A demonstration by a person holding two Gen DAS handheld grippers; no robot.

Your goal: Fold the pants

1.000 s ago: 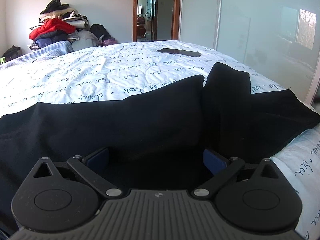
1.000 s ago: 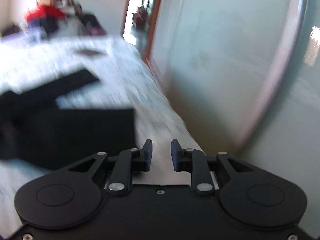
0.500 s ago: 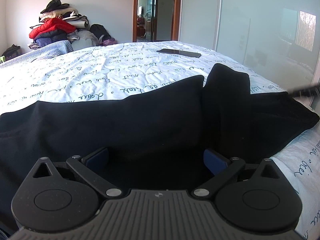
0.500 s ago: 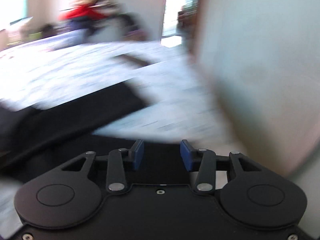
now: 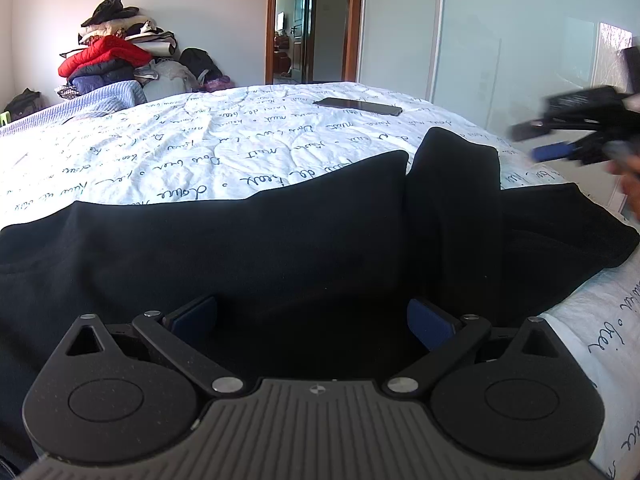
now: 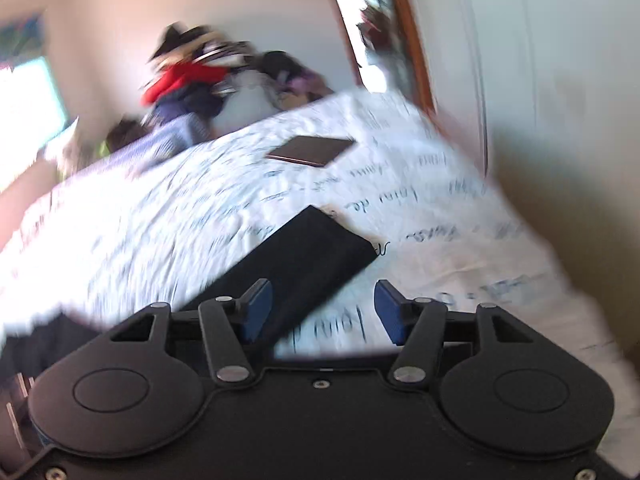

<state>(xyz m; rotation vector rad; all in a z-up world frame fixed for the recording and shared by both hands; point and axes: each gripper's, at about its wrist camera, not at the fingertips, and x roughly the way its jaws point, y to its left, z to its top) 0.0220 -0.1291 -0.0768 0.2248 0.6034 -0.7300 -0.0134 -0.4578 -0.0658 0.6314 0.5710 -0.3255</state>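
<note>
The pants (image 5: 280, 248) are spread flat across the bed (image 5: 192, 148), directly ahead of and beneath the left claw (image 5: 312, 320). Dark fabric fills the space between the two widely parted blue pads (image 5: 430, 322); nothing is clamped, and contact with the cloth cannot be confirmed. One leg (image 5: 454, 184) is seen folded over, ahead and slightly right of this claw, with its end pointing away. A phone (image 5: 358, 106) is located farther ahead on the bed, well apart from the pants.

The right claw (image 6: 322, 316) is seen blurred. Its pads (image 6: 390, 318) are spread apart and nothing is gripped. The end of the leg (image 6: 316, 256) lies just ahead of it and left of centre, with the corner extending towards the gap between the pads. The left pad is shown over black fabric, the right pad over bare sheet. The phone (image 6: 310, 150) is positioned farther ahead.

In the left view, the right claw (image 5: 568, 136) is visible at the far right, above the bed edge and apart from the pants.
</note>
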